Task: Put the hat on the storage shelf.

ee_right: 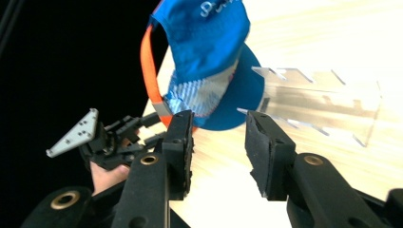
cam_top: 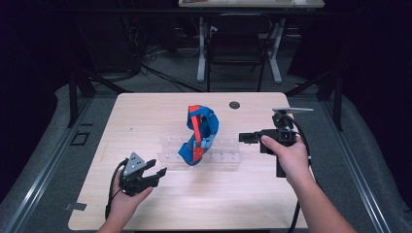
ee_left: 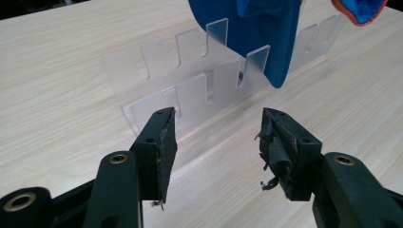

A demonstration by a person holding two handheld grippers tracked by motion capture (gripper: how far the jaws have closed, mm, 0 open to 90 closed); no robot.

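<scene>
From above, my light wooden bench [cam_top: 145, 116] stands on a grey floor in a dark room, with a second table behind it; the blue fabric cap with an orange-red band [cam_top: 199, 135] sits on the clear slotted acrylic rack [cam_top: 226, 156] mid-bench. My left tongs [cam_top: 154, 175], near the front-left corner, gape empty. Along them, the rack lies just ahead. My right tongs [ee_right: 218, 149] stand open, empty, facing the cap.

No readable text; cap [ee_right: 209, 38] lettering cut off.
</scene>
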